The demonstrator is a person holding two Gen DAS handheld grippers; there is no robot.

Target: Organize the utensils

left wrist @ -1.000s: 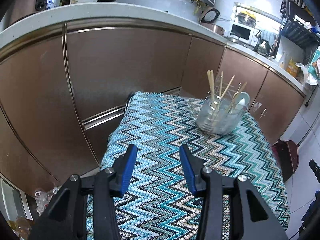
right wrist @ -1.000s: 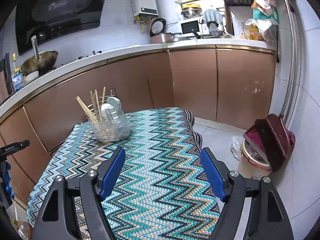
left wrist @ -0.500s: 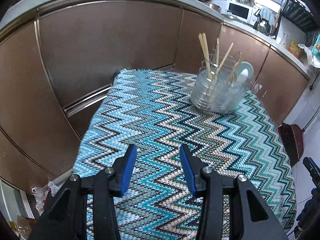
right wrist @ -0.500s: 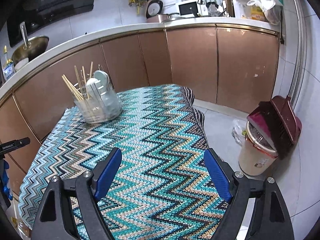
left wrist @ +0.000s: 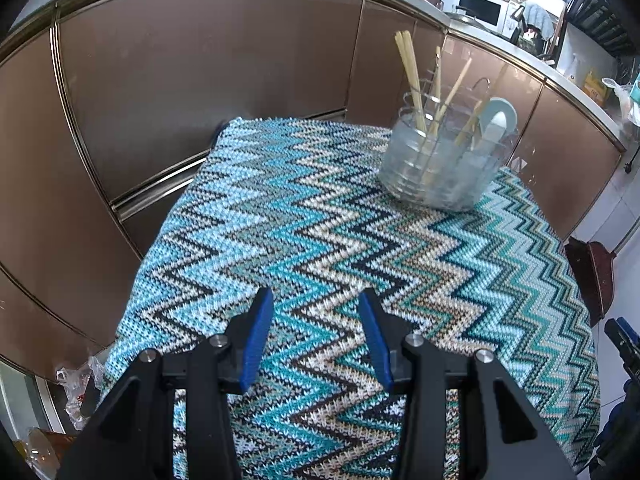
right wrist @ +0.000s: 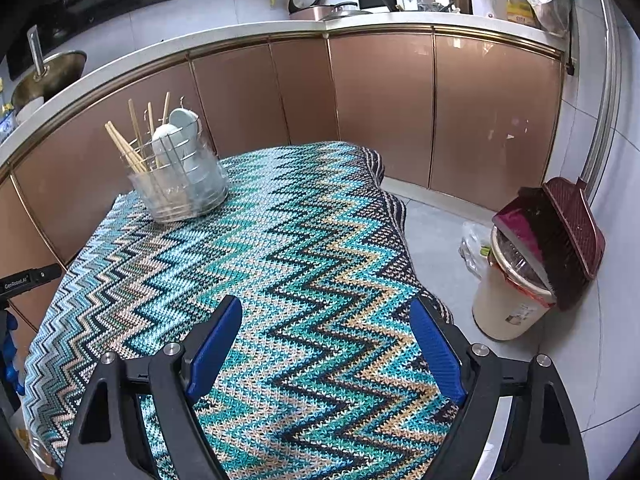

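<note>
A clear glass utensil holder [left wrist: 444,168] stands on the far right part of the zigzag-cloth table [left wrist: 288,240]. It holds several wooden chopsticks [left wrist: 412,76] and pale blue-white spoons [left wrist: 498,120]. In the right wrist view the holder [right wrist: 180,180] stands at the far left of the table [right wrist: 320,264], with chopsticks [right wrist: 128,148] and spoons [right wrist: 176,132] in it. My left gripper [left wrist: 316,332] is open and empty above the table's near edge. My right gripper [right wrist: 326,344] is wide open and empty above the near part of the cloth.
Brown kitchen cabinets [left wrist: 200,80] under a white counter curve close behind the table. A cream bin with a maroon lid [right wrist: 532,264] stands on the floor to the right. The other gripper's tip [right wrist: 28,278] shows at the left edge.
Both grippers have moved forward and lower toward the table; the holder looks nearer in both views. The jaws have kept their openings.
</note>
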